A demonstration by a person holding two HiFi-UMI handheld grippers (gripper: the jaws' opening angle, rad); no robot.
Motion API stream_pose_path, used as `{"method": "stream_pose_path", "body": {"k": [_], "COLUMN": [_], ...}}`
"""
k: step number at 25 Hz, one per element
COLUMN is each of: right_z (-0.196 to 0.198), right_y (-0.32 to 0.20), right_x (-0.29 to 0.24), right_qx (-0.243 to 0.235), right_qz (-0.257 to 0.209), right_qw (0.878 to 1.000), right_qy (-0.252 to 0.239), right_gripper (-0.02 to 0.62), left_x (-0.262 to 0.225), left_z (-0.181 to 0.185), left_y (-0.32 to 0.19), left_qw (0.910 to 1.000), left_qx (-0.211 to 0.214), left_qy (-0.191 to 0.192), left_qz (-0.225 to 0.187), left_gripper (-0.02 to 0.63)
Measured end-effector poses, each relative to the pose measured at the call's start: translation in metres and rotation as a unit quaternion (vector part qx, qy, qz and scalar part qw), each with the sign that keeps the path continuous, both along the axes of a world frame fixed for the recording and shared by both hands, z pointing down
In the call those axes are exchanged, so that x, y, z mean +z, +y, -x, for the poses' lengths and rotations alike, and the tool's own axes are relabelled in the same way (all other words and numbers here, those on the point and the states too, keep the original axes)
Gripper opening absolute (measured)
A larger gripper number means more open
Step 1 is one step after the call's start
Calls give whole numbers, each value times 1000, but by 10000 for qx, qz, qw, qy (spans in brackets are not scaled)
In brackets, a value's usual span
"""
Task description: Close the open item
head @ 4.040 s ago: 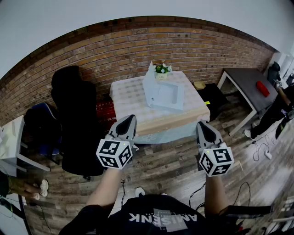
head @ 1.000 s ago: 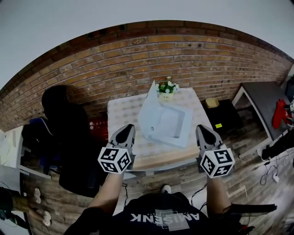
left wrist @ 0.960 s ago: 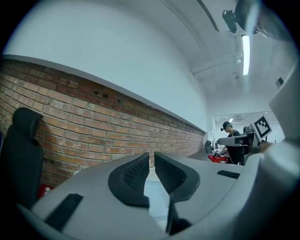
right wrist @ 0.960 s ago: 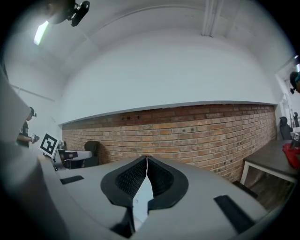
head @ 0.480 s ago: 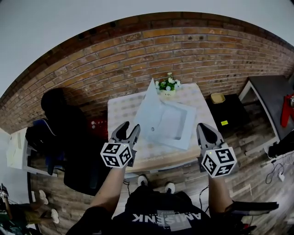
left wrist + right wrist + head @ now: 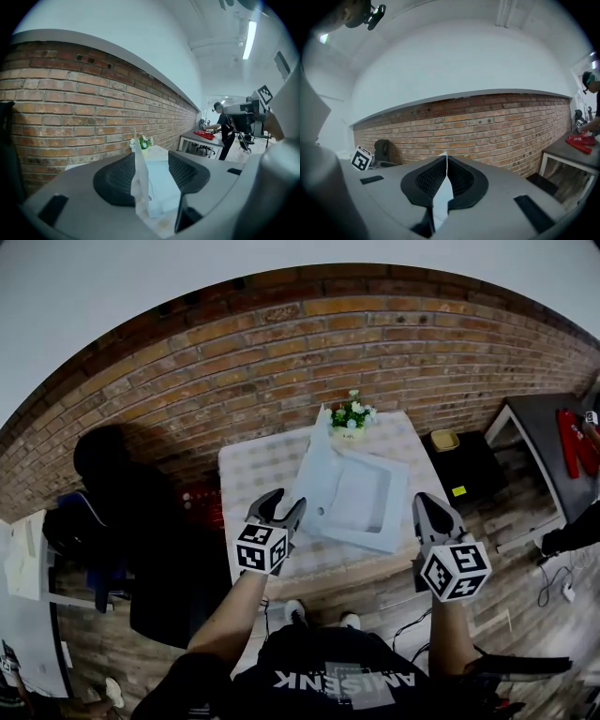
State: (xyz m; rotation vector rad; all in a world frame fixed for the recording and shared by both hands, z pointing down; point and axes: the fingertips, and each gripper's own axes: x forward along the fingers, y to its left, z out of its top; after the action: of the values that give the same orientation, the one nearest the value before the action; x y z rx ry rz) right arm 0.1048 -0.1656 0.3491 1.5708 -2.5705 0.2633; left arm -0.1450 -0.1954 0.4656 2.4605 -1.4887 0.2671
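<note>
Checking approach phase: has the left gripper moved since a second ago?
Yes. The left gripper has moved toward the open white box on the table, and its jaws have just been opening, with nothing pressed between them.

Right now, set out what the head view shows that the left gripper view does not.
Only the head view: the person's black printed T-shirt, the square-marker cube on the left tongs, and a small yellow object on a dark low stand. Only the left gripper view: the ceiling strip light and those tongs' ribbed black pads from inside; the jaws have just been opening, with nothing gripped. Both: the white cardboard box with raised lid, the small pot of white flowers, the chequered tablecloth and the red brick wall.
</note>
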Motion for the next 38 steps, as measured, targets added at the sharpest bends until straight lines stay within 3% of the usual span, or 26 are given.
{"method": "stream_pose_path", "body": {"k": [14,19,23,26,38], "right_z": [19,17,9,-4,-48], "right_y": [-10,-8,-9,-16,-54], "right_x": [15,19,21,22,32], "right_qx": [742,976,1005,957,700], "right_qz": [300,341,368,354,505], "right_qw": [9966,9943,9939,9945,9963], "right_qy": [195,261,246,216,-43], "right_gripper": [41,41,41,41,41], "left_x": [20,25,39,38,40], "left_z": [-8,-2,-3,-11,-79], "left_y": [-31,-40,-40,-39,-19], "left_qw": [9950,9946,9969,9975,9918], "left_qx": [927,894,742,658,1211], "left_qy": [338,507,12,-46,-389], "left_qz": [127,147,270,242,99], "left_gripper": [216,136,105,78,72]}}
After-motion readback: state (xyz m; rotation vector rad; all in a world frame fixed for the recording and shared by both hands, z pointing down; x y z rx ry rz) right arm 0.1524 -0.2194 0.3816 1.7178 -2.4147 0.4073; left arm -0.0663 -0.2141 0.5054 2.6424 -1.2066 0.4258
